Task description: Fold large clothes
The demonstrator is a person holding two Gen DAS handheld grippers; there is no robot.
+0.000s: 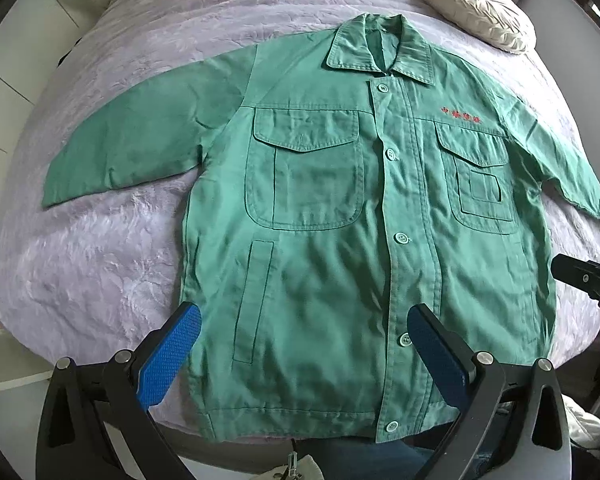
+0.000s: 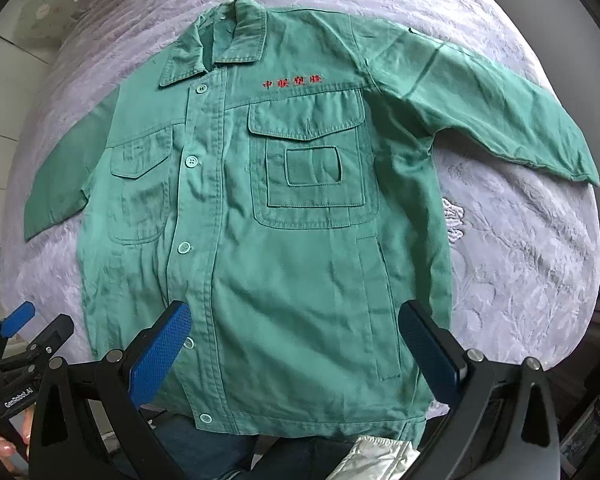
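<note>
A bed under a lilac plush cover fills both views, and a green work jacket lies spread flat on it, front up and buttoned, collar away from the person and hem at the near edge. Both sleeves stretch out sideways over the cover. A pale round cushion sits beyond the collar, well apart from the jacket.

The left hand-held gripper hovers over the lower front with its blue pads spread wide and nothing between them. The right hand-held gripper is likewise wide apart and empty above the hem on the other side.

No fold has been made yet, so the step in hand looks like a first grasp. It would probably go best if each gripper pinched one sleeve near the cuff, or the shoulder and hem of one side together, and carried it across the chest in a straight line, keeping the cloth taut so the wrinkles in the lower front do not get trapped.

Red embroidered characters run above one chest pocket; they look Chinese but are too small to read surely. The left gripper's body, seen from the right wrist, carries a white label reading roughly "GenRobot.AI".
</note>
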